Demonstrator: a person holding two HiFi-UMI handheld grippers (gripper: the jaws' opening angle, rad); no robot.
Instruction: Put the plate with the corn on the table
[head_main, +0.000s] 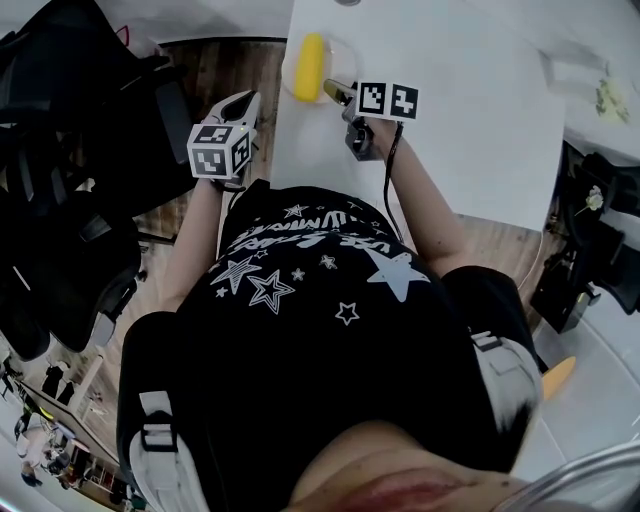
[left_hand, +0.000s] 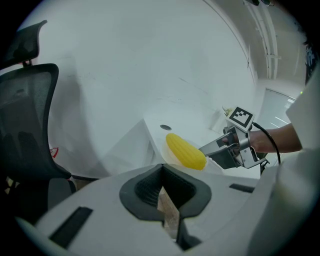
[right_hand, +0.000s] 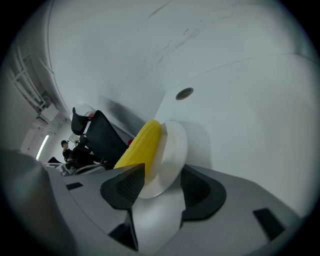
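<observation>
A yellow corn cob (head_main: 309, 66) lies on a white plate (head_main: 338, 52) that rests at the near left corner of the white table (head_main: 470, 120). My right gripper (head_main: 336, 92) stands at the plate's near rim. In the right gripper view the plate (right_hand: 172, 150) and the corn (right_hand: 142, 145) sit between the wide-apart jaws of the right gripper (right_hand: 162, 182), and the pads do not press on the rim. My left gripper (head_main: 243, 103) hangs off the table's left edge, shut and empty. The left gripper view also shows the corn (left_hand: 185, 151) and the right gripper (left_hand: 207, 149).
Black office chairs (head_main: 60, 200) stand on the wooden floor to the left, one close by (left_hand: 25, 115). A round cable hole (right_hand: 184, 93) sits in the table beyond the plate. Small items (head_main: 610, 95) lie at the far right of the table.
</observation>
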